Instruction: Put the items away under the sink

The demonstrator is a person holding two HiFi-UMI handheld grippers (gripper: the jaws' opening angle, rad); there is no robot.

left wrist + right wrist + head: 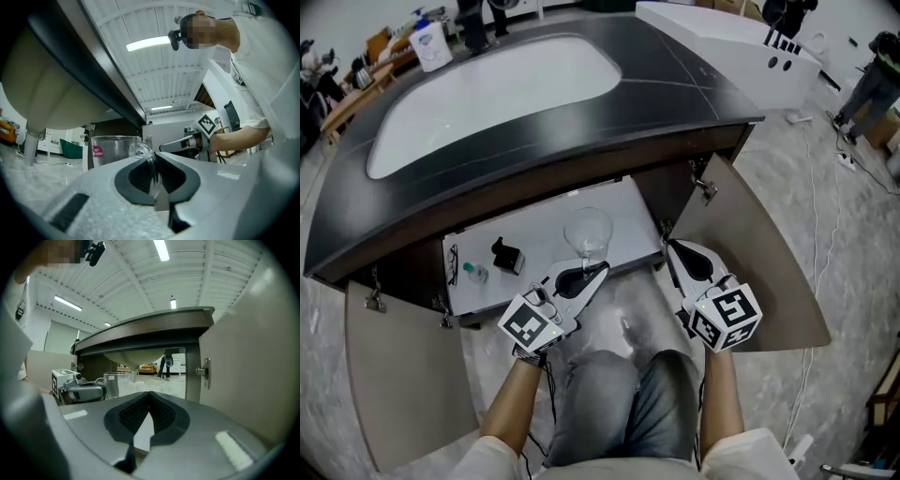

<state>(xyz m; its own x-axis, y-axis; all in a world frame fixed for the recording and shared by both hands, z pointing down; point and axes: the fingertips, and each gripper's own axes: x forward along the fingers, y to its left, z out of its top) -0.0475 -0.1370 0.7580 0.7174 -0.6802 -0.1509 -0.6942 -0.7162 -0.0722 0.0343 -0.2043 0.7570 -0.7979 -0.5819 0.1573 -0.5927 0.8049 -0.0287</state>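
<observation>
our left claw (596, 270) hides the clear cup's (588, 230) base while clamping its handle (151, 168); our right claw (149, 404) is pinched together, empty.

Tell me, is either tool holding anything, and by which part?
The left tool grips the clear cup by its handle, pinched between its jaws. The right tool is shut on nothing.

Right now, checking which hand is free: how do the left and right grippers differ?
The left gripper is shut on the handle of the clear cup; the right gripper is shut on nothing. The left gripper sits before the middle of the cabinet; the right gripper is beside the open right door. Both point into the cabinet.
</observation>
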